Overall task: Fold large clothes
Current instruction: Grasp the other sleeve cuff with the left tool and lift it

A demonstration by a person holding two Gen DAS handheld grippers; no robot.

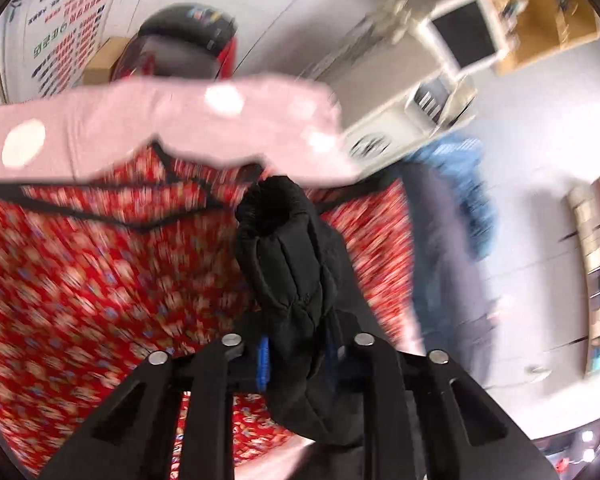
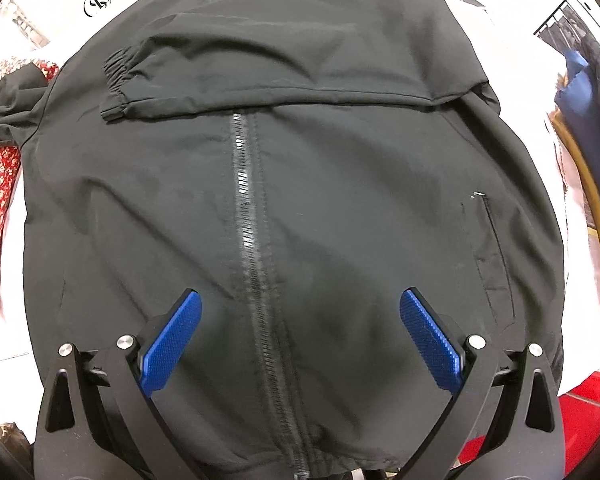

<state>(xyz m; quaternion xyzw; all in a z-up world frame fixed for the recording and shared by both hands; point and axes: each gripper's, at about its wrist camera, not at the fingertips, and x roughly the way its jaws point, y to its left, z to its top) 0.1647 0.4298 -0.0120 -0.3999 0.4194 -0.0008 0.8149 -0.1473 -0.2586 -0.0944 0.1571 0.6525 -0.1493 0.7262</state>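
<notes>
- A clothes-handling workroom, shop-like rather than homely.
- Garments lie piled about: a red patterned cloth, a pink spotted piece, blue fabric.
- A printed poster hangs on the wall.
- Wooden shelving and a screen stand over pale flooring.
- A wire rack holds more clothing.

Wrist views: left oblique, right overhead

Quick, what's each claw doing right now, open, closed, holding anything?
Left claw: closed on a black sleeve.
Right claw: open, empty, over the black jacket.
</notes>
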